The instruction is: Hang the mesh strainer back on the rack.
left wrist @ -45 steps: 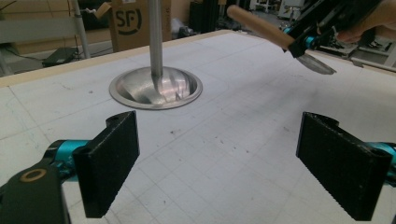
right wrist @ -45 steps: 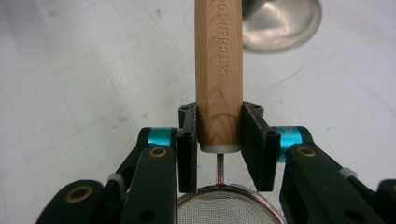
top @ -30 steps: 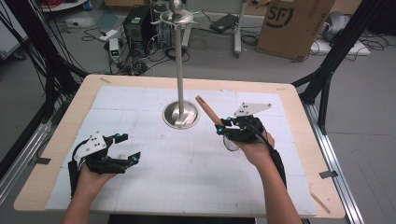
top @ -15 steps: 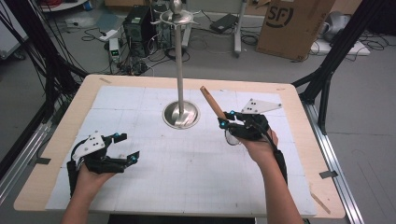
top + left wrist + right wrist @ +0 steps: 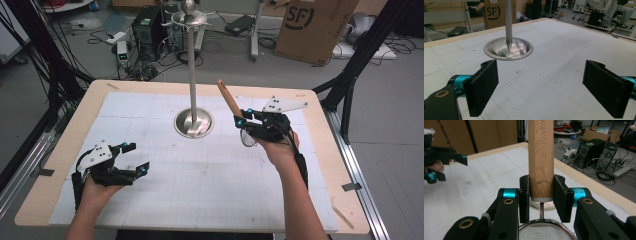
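1. Two grippers are over a table [image 5: 320, 165] covered by a white gridded mat [image 5: 215, 170], each held in one of the person's hands.
2. On the person's left, the left gripper [image 5: 131, 159] sits low near the front left part of the mat. In the left gripper view its two black jaws stand wide apart with bare mat between them; they hold nothing.
3. On the right side of the mat, the right gripper [image 5: 240, 125] is raised above the surface, with its grey three-cornered plate [image 5: 284, 104] on top.
4. Its jaws are pressed against the wooden handle [image 5: 541, 157] of a small strainer [image 5: 547, 230]. The right gripper view shows the handle standing up between the two pads, which touch it on both sides, with the words "KITCHEN TOO" stamped along it.
5. Below the handle a thin metal stem leads down to the round mesh bowl of the strainer, at the bottom edge of that view.
6. From the high view the handle tilts up and away toward the middle of the table, and the mesh ring hangs under the gripper.
7. A metal stand [image 5: 194, 75] rises from a round dished base [image 5: 194, 123] at the centre of the mat, with a knob and a small disc at its top. The strainer is just to the right of the pole, not touching it.
8. A cardboard box [image 5: 312, 25] stands on the floor beyond the table.
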{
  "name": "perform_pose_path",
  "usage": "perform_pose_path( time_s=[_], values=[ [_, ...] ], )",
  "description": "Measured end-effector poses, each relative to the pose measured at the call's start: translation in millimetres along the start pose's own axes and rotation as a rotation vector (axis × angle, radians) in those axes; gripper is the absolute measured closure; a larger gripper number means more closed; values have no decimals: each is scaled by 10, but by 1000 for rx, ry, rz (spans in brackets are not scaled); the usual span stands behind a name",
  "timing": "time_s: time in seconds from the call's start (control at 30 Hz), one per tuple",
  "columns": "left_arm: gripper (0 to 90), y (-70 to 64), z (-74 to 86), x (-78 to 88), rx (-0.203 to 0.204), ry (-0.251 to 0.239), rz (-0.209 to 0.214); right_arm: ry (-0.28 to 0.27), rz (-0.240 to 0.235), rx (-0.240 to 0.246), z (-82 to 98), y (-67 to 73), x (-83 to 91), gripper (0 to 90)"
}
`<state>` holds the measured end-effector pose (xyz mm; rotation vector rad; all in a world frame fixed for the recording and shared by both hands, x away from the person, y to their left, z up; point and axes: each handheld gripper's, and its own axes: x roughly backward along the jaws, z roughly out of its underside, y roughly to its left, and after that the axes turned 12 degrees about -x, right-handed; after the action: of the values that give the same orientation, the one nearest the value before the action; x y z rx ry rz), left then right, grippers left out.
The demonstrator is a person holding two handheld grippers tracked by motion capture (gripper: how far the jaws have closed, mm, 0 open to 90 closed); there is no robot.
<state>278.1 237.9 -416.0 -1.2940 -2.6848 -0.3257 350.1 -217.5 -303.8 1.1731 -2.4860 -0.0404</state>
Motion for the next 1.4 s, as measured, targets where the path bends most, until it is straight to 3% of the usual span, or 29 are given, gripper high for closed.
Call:
perform_pose_path(
  time_s=[0.23,0.77,1.2,1.4],
  values=[
    [138,-6,1,-9,1,-3,1,-50,-20,-8,-197,-33,16,687],
    [138,-10,3,-16,1,3,8,-80,24,44,-835,-37,63,687],
    [138,-15,-3,-16,-3,-9,24,-83,53,57,-1114,-37,-41,686],
    [138,-13,-5,-11,-1,-12,22,-79,48,36,-1189,-23,-101,687]
  ],
)
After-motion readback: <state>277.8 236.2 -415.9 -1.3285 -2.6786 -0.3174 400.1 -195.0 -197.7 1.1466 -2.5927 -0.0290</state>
